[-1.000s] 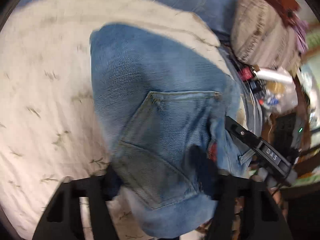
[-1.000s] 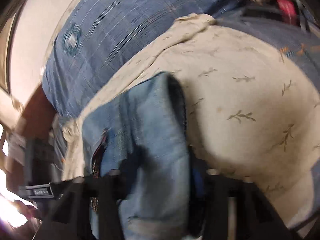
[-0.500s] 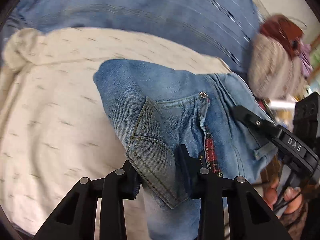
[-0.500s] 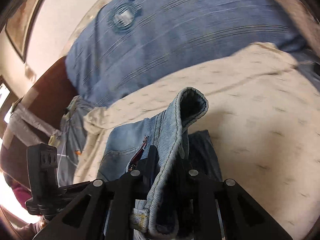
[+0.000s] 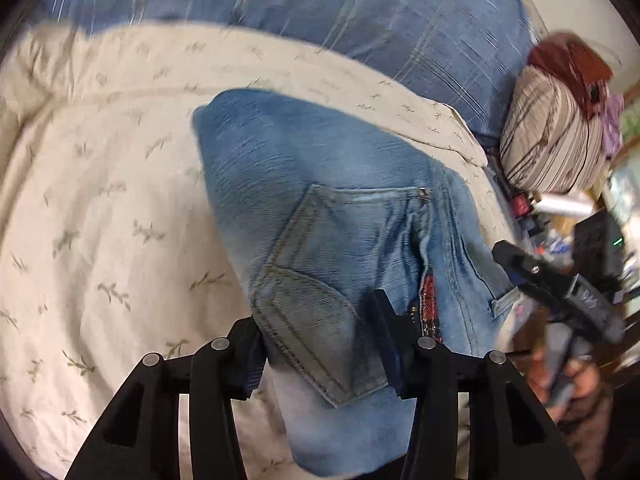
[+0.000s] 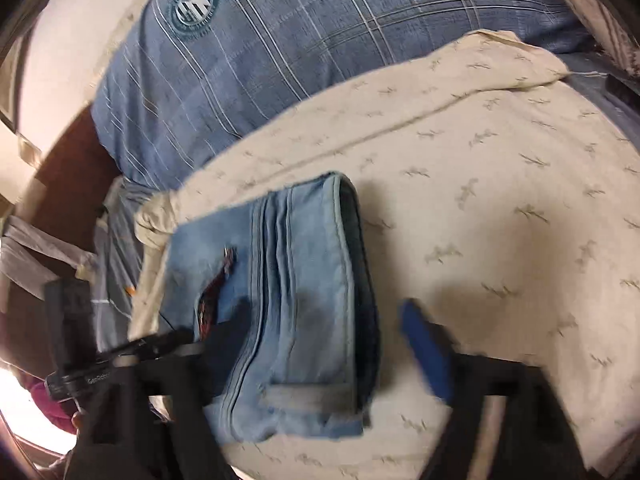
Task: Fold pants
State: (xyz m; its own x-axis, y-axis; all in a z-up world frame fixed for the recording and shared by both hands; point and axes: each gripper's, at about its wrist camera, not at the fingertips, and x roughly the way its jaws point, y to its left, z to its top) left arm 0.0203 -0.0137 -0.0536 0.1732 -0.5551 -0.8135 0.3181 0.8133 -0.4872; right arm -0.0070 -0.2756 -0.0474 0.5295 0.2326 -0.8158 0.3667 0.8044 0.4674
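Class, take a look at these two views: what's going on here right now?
A person is folding blue jeans on a cream leaf-print sheet, with a hand-held gripper in each hand. The left hand-held gripper straddles the back-pocket end, its jaws opening. The right hand-held gripper is also opening, its blue pad clear of the folded denim. The jeans lie bundled on the sheet, with a blue plaid cover behind.

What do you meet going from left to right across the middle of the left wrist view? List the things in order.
Cream leaf-print sheet → folded jeans → striped pillow
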